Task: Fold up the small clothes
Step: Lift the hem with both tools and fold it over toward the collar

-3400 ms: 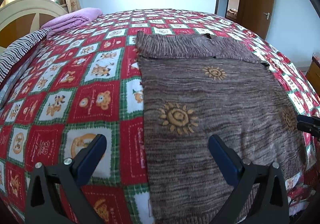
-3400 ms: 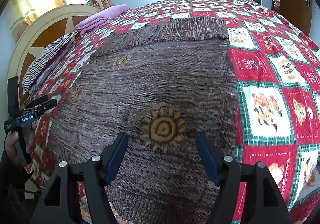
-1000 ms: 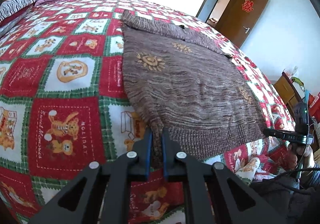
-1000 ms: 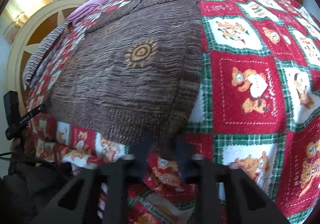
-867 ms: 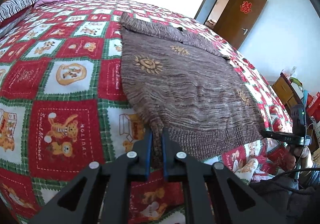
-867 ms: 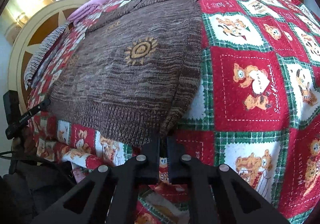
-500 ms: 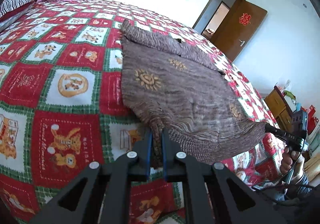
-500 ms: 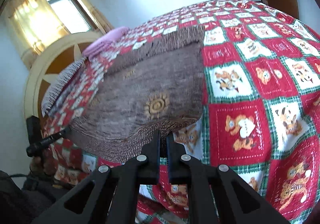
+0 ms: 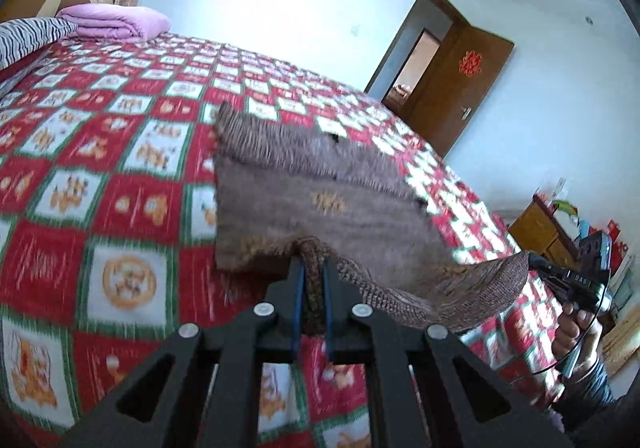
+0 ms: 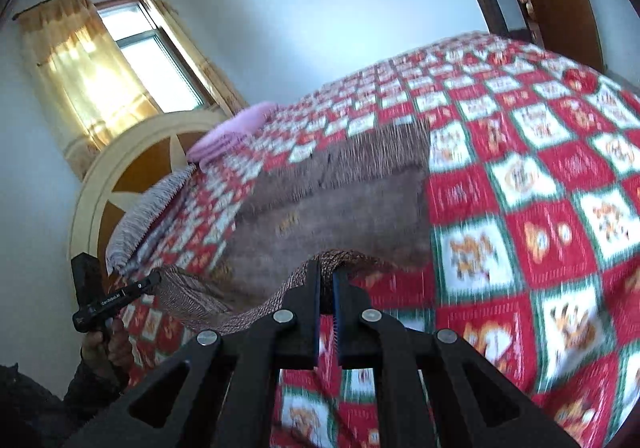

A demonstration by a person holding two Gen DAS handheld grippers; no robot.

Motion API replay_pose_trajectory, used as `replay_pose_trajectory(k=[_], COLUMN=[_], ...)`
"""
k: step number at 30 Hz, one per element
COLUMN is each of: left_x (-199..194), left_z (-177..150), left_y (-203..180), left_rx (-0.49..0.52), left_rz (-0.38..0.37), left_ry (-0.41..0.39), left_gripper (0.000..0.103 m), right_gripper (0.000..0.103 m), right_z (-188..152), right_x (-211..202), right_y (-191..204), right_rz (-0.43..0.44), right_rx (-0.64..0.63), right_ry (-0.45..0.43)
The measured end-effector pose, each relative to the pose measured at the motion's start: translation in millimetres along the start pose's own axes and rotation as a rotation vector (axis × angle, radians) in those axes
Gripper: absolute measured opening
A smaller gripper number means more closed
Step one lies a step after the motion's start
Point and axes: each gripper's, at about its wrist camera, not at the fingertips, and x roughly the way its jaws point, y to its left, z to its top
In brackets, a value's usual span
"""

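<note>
A brown knit sweater (image 9: 320,204) with orange sun motifs lies on the bed, its sleeves folded across the far end. My left gripper (image 9: 312,268) is shut on the left corner of its ribbed hem and holds it above the quilt. My right gripper (image 10: 327,280) is shut on the right hem corner (image 10: 340,258), also lifted. The hem hangs in a curve between them. The sweater (image 10: 340,208) is blurred in the right wrist view. Each gripper shows in the other's view, the right one (image 9: 576,280) and the left one (image 10: 112,298).
The bed has a red, green and white patchwork quilt (image 9: 120,168). A pink folded blanket (image 9: 116,22) and a striped pillow (image 9: 28,38) lie by the headboard (image 10: 120,184). A brown door (image 9: 460,76) and a wooden cabinet (image 9: 540,228) stand to the right.
Both grippers closed on the hem corners, then rose and moved toward the far end, lifting the near half of the sweater off the quilt.
</note>
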Motion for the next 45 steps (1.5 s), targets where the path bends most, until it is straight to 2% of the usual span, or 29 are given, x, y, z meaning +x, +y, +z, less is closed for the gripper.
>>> replay_pose_trajectory(k=[10, 17, 21, 34, 45], left_x=[16.0, 34.1, 46.3, 93.1, 175.3], left_z=[46.8, 79.2, 92.6, 150.5, 180.0], left_y=[4.5, 10.5, 16.1, 26.5, 44.2], left_rx=[-0.028, -0.057, -0.066, -0.043, -0.012], left_rz=[0.011, 0.027, 0.038, 0.084, 0.159], left_ry=[-0.07, -0.116, -0.116, -0.127, -0.042], left_gripper=[0.008, 0.008, 0.008, 0.008, 0.008], right_gripper=[0.004, 0.004, 0.004, 0.004, 0.004], right_z=[54.4, 87.7, 109.1, 164.8, 190.3], right_x=[8.4, 32.6, 49.5, 116.8, 197.4], right_y=[-0.8, 1.7, 4.9, -4.7, -58.4], right_rz=[0.011, 0.014, 0.007, -0.031, -0.119], right_rx=[0.004, -0.013, -0.034, -0.061, -0.002], right_ry=[-0.106, -0.129, -0.134, -0.113, -0.018])
